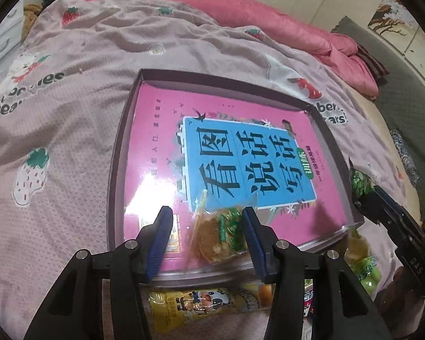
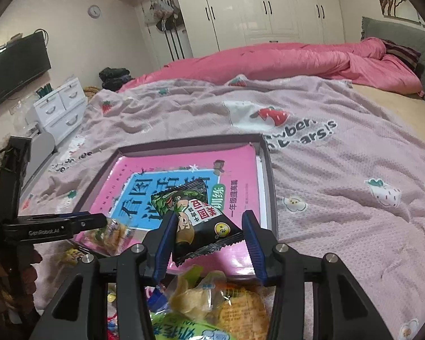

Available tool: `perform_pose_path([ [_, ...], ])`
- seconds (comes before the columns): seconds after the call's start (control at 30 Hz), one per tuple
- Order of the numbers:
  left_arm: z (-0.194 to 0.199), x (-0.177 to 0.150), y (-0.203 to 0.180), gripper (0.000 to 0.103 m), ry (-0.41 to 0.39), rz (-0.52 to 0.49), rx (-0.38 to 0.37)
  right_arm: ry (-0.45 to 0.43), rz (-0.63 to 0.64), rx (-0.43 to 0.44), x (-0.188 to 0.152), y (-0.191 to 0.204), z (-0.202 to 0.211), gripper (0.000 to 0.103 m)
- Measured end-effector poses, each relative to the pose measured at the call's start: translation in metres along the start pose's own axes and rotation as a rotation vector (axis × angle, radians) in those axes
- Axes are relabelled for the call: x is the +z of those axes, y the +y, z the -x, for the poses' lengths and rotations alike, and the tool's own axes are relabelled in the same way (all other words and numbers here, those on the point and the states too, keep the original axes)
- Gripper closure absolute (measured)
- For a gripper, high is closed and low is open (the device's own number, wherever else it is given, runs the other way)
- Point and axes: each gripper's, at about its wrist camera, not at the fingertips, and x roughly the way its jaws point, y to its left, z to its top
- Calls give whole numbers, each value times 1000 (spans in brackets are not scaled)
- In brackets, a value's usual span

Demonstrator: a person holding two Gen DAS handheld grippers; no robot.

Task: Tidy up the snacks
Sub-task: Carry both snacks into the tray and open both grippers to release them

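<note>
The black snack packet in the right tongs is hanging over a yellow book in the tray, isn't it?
Not quite: the book is pink with a blue title panel, not yellow. The right wrist view shows the black snack packet in the right tongs over it, in the tray.

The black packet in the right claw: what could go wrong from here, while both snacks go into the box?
1. The black packet seems pinched only at its left edge by the right claw and hangs tilted, so it may slip out before it is over the box.
2. The clear packet lies between the left claw's fingers, which do not clearly press it; it may stay loose.
3. The book cover looks glossy, so dropped packets may slide.
</note>
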Motion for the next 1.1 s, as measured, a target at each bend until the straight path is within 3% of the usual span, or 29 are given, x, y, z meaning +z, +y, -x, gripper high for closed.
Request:
perform_pose_path([
  [0.57,-2,-4,-6,49,-13,-45,37,94,-11,-88,-7,-12,-32,55],
  [1.1,-1,-3,-2,49,-35,-59,79,106,39,-140,-10,-8,-33,55],
])
